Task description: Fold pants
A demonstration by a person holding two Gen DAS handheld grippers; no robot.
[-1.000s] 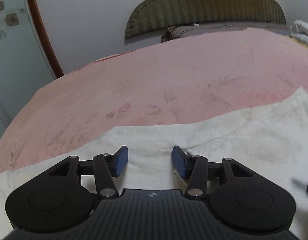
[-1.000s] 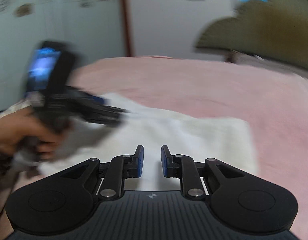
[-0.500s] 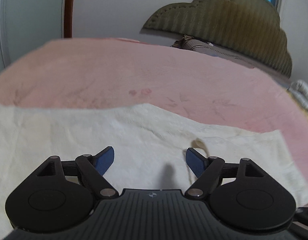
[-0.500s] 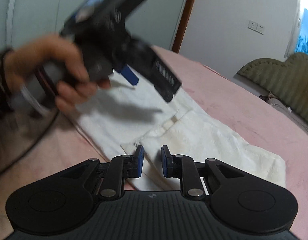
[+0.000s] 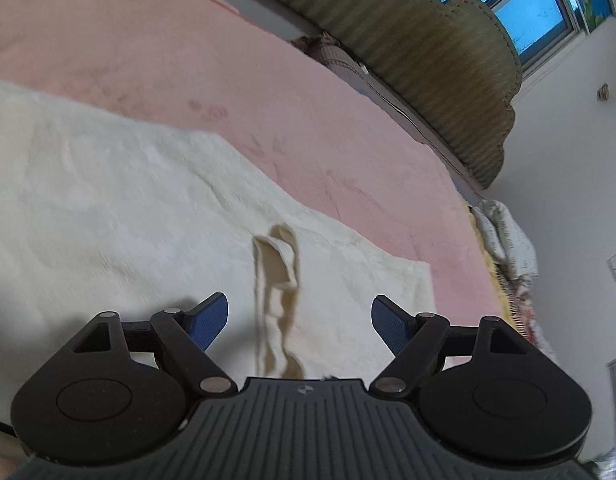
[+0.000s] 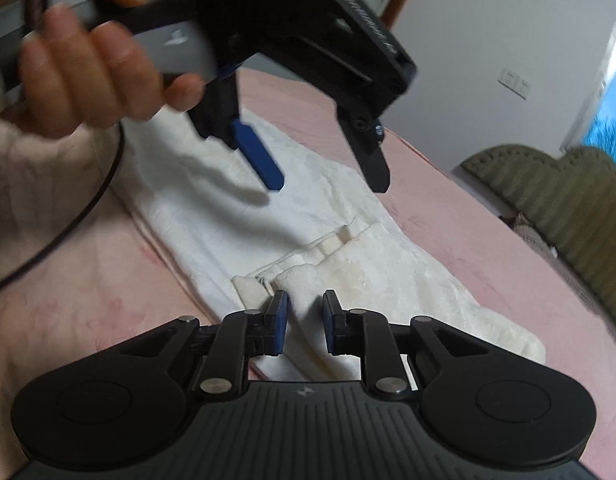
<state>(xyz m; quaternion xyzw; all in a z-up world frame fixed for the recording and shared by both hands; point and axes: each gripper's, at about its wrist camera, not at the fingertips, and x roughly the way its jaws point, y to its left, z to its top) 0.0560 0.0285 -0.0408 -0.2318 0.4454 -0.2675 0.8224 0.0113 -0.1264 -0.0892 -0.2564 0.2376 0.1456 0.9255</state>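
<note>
Cream, textured fabric fills the near left of the left wrist view: the pants [image 5: 120,216] lie flat on the pink bed [image 5: 156,56], stretching from the left edge toward the right, where their edge ends just short of the bed's far side. The left hand-held gripper [image 5: 299,322] hovers over them with its blue fingers [image 5: 208,320] spread wide and nothing between them; a folded-over flap [image 5: 278,264] of the cloth stands in the gap ahead of it. Farther right, an olive quilted headboard [image 5: 427,64] runs along the wall below a window [image 5: 547,8]. In the right wrist view, the person's left hand [image 6: 92,68] at the upper left grips that same gripper, a black cable [image 6: 64,236] trailing below it over the bed. The pants run diagonally from the far left to the near right. The right hand-held gripper [image 6: 306,322] sits low over their near edge, its jaws narrowed to a small gap with cloth seen between them; whether the fingers actually pinch it cannot be told.
</note>
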